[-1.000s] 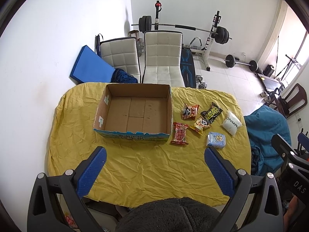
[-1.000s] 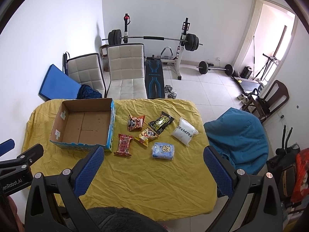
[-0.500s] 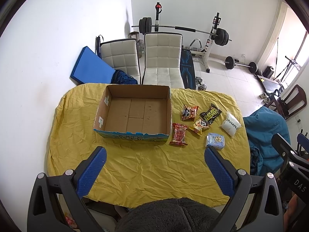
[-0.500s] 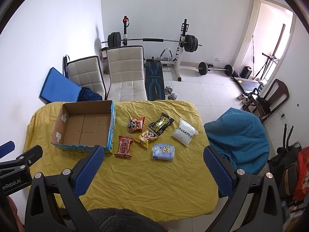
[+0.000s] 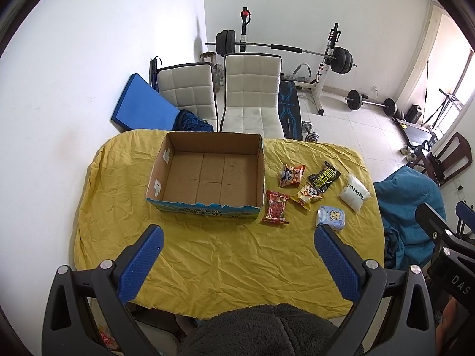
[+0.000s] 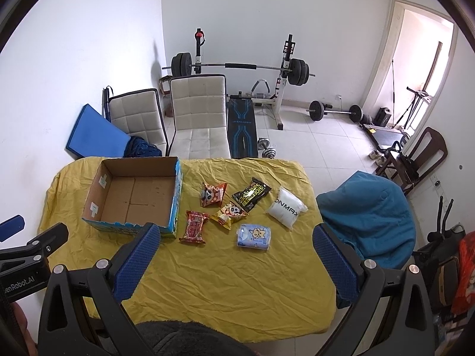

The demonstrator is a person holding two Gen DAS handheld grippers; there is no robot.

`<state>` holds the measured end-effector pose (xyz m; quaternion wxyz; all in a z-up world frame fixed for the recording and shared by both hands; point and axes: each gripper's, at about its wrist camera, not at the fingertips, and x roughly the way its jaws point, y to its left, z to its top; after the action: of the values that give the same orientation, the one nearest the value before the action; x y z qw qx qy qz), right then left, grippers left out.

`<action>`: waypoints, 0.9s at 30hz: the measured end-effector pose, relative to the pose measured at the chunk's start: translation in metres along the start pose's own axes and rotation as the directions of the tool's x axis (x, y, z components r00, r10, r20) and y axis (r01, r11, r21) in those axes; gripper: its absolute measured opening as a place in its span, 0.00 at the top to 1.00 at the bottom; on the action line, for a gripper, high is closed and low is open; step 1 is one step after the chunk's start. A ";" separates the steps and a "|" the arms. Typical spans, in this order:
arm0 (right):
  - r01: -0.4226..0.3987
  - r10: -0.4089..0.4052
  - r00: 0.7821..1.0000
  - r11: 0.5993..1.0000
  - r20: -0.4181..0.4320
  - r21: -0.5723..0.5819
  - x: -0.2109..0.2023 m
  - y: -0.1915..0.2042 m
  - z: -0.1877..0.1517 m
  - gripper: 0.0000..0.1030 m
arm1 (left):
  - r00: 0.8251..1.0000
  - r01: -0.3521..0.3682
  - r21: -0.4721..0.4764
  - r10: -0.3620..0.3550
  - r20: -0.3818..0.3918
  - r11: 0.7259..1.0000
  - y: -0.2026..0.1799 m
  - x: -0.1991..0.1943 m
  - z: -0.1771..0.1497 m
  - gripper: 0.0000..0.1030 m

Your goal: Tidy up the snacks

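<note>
Both blue-padded grippers, left (image 5: pixel 237 262) and right (image 6: pixel 234 259), hang spread wide and empty above a table draped in wrinkled yellow cloth (image 5: pixel 225 255). Beyond them sits an open brown cardboard box (image 5: pixel 209 172) (nothing inside), with six snack packets clustered just right of it, the red packet (image 5: pixel 275 207) nearest the box.

A room at home, half dining space, half gym.

A table under a crumpled yellow cloth (image 6: pixel 207 267) stands near the white wall, two padded white chairs (image 6: pixel 199 112) at its far edge. Behind them a barbell rack (image 6: pixel 237 66) and weight bench (image 6: pixel 242 130) sit on the tiled floor, dumbbells (image 6: pixel 267 146) beside.
</note>
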<state>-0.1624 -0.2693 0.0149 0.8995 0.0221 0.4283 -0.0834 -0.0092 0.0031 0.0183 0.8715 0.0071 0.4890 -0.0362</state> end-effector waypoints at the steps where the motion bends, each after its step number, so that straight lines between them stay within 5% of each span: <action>1: -0.001 0.001 1.000 1.000 0.002 -0.001 -0.001 0.000 -0.001 0.00 | 1.000 0.000 0.000 0.000 0.001 1.000 0.000 0.000 0.000 0.00; 18: -0.033 0.033 0.999 0.999 -0.007 0.015 0.006 -0.015 -0.008 0.00 | 1.000 0.007 -0.013 -0.007 -0.009 1.000 -0.008 0.007 -0.004 0.00; 27: 0.040 -0.028 0.994 0.993 -0.106 0.114 0.076 -0.088 0.001 0.00 | 0.998 0.036 0.052 -0.033 -0.052 0.998 -0.057 0.079 0.026 0.00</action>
<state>-0.1295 -0.3662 -0.0411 0.8715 0.0715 0.4695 -0.1222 0.0494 -0.0593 -0.0340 0.8575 0.0227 0.5100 -0.0639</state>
